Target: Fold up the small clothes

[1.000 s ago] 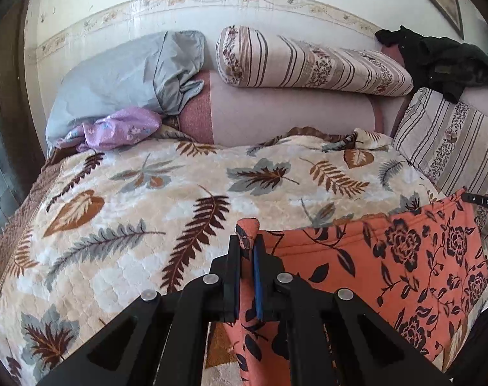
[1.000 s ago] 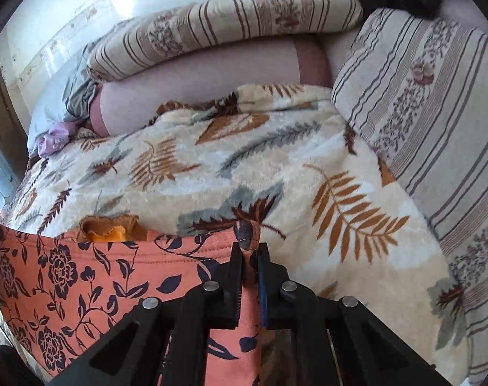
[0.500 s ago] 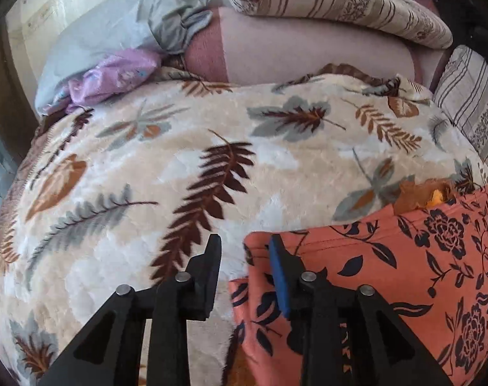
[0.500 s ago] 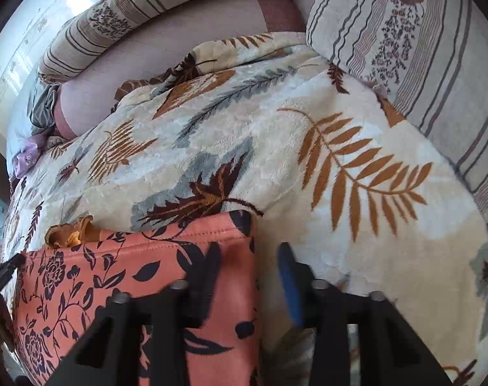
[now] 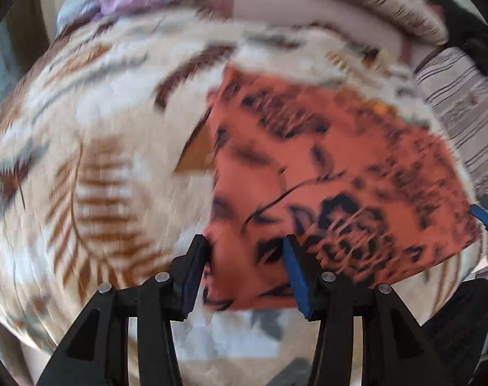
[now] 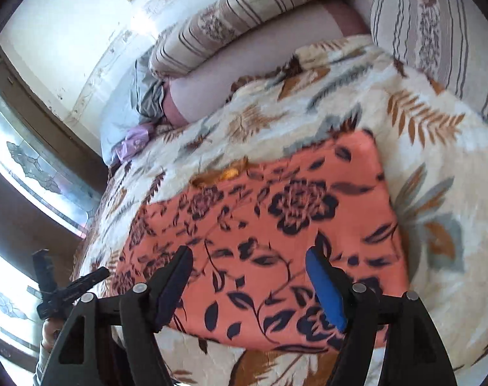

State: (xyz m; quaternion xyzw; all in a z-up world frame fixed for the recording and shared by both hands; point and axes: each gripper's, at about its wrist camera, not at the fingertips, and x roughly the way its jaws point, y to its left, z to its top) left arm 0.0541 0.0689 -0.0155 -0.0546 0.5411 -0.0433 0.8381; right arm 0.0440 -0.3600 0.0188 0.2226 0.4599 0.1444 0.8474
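Note:
An orange garment with dark flowers (image 5: 334, 173) lies folded flat on the leaf-print blanket (image 5: 83, 167); it also shows in the right wrist view (image 6: 276, 225). A yellow-orange inner layer (image 6: 224, 173) peeks out at its far edge. My left gripper (image 5: 244, 257) is open and empty above the garment's near left corner; this view is motion-blurred. My right gripper (image 6: 247, 273) is open and empty above the garment's near edge. The left gripper also appears at the left of the right wrist view (image 6: 63, 286), and the right gripper's blue fingertip (image 5: 479, 214) shows at the right edge of the left wrist view.
Striped cushions (image 6: 244, 16) and a pink bolster (image 6: 244, 77) line the far side, with another striped cushion (image 6: 437, 25) at the right. A grey pillow and lilac cloth (image 6: 131, 135) lie at the far left. Dark clothes (image 5: 463, 22) rest on the cushions. A window (image 6: 28, 167) stands left.
Both grippers let go of the garment's corners, opened wide and pulled back and up. The garment now lies folded flat on the blanket.

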